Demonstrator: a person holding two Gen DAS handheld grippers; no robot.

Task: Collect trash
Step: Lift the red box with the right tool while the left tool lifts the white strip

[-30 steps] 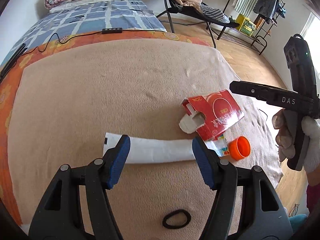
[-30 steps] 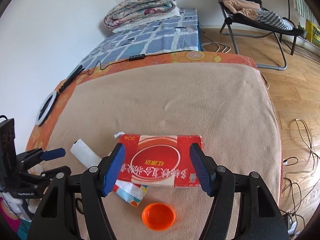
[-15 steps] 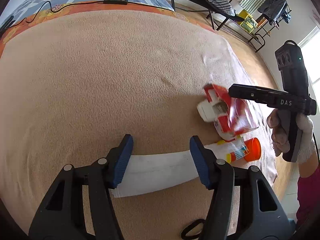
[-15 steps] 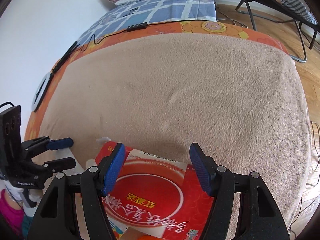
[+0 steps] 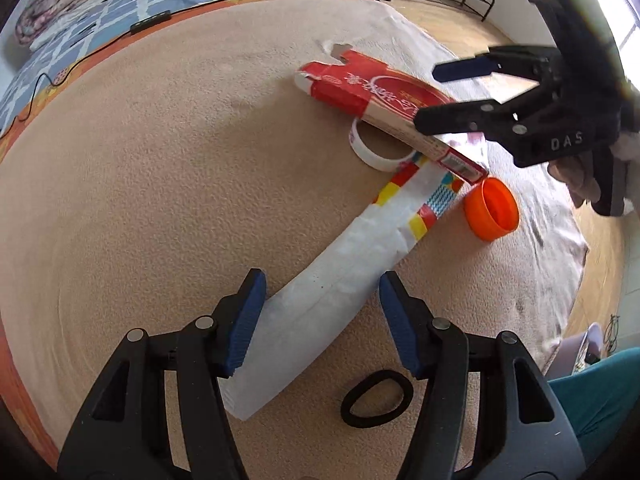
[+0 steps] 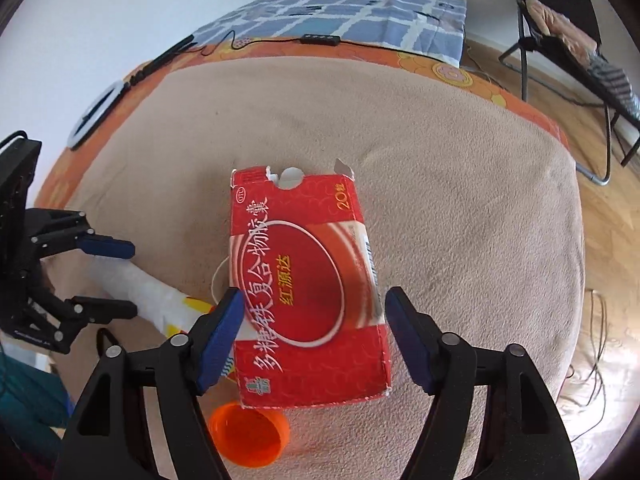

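A long white wrapper (image 5: 340,280) with a coloured end lies on the beige blanket (image 5: 160,180). My left gripper (image 5: 320,320) is open, its fingers on either side of the wrapper's near part. A flattened red carton (image 6: 304,280) lies between the open fingers of my right gripper (image 6: 312,328); it also shows in the left wrist view (image 5: 372,92). An orange cap (image 5: 491,214) lies beside the carton, and shows in the right wrist view (image 6: 250,432). A white tape ring (image 5: 374,152) sits partly under the carton.
A black hair band (image 5: 376,398) lies on the blanket near my left gripper. A cable and remote (image 6: 320,39) cross the orange bedding behind. A folding chair (image 6: 560,32) stands on the wood floor at the right. The blanket's edge drops at the right.
Both grippers dropped closer to the blanket. The left turned so the wrapper runs lengthwise between its fingers. The red carton now lies flatter between the right fingers.
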